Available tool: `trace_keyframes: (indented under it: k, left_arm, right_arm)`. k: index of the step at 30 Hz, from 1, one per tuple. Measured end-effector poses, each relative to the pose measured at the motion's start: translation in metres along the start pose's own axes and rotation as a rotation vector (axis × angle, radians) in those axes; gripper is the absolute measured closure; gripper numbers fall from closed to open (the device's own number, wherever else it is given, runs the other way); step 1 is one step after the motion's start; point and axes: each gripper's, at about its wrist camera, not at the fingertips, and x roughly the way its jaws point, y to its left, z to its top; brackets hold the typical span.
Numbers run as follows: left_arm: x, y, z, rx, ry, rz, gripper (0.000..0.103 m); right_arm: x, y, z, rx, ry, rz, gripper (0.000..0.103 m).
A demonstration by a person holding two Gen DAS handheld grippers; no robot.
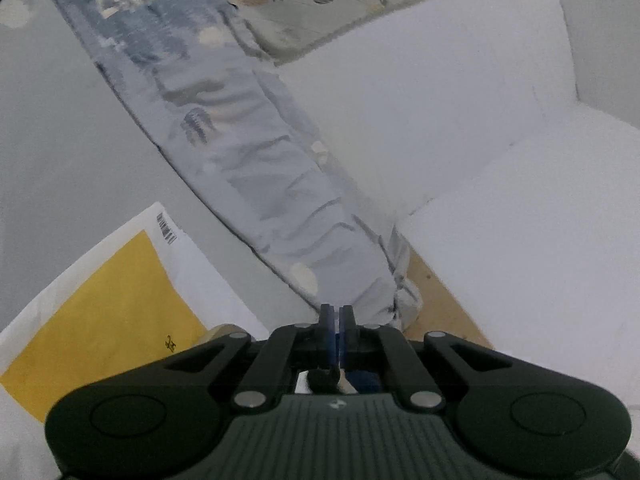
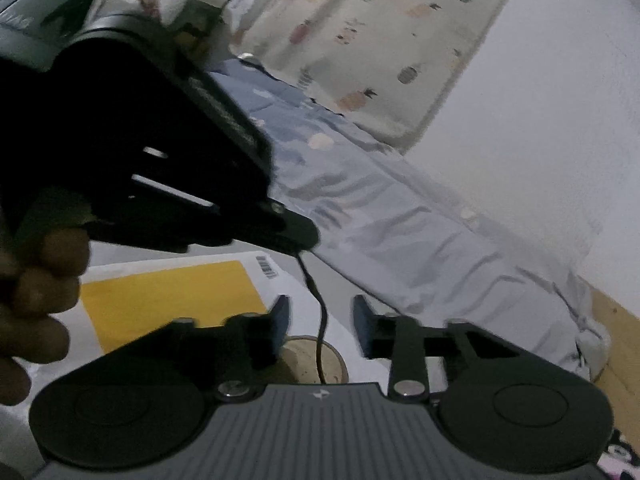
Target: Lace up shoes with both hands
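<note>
- The bed (image 2: 400,216), under a pale blue patterned cover, runs across both views, with a white wall behind it and a printed hanging (image 2: 380,40) above.
- A white and yellow package (image 2: 172,300) with a barcode lies on the floor in front of the bed.
- The left claw (image 1: 335,314) points level at the bed; its jaws are closed tight. From the right wrist view a black lace (image 2: 320,320) hangs from its tip, so it appears to hold the lace end.
- The person's hand (image 2: 36,296) grips the left claw's handle.
- The right claw (image 2: 320,322) stands partly open with the lace hanging down between its fingers, which do not press on it.
- No shoe shows in either view, so I cannot tell where it is or how many eyelets are threaded. My guess: a lace handover mid-task, lacing unfinished.
</note>
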Motion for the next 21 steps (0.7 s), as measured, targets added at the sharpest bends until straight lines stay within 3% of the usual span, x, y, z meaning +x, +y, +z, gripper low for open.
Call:
trace_keyframes:
  k: [1,2,17,19,21]
  left_arm:
    - [0.001,-0.001,-0.001,0.009,0.007,0.003,0.103]
    - [0.002,-0.002,-0.002,0.015,0.013,0.003,0.103]
    - [0.003,-0.003,-0.004,0.017,0.032,0.023,0.103]
    - [0.002,-0.004,-0.002,0.047,0.030,0.079,0.088]
    - [0.004,-0.011,-0.001,0.145,0.050,0.158,0.080]
  right_arm:
    - [-0.001,0.001,0.000,-0.008,-0.002,0.002,0.092]
    - [-0.001,0.001,0.000,-0.009,-0.003,0.007,0.094]
    - [-0.002,-0.003,-0.001,0.010,0.004,0.062,0.103]
    - [0.001,-0.008,-0.003,0.030,0.017,0.075,0.103]
    - [0.007,-0.017,-0.004,0.046,0.034,0.073,0.103]
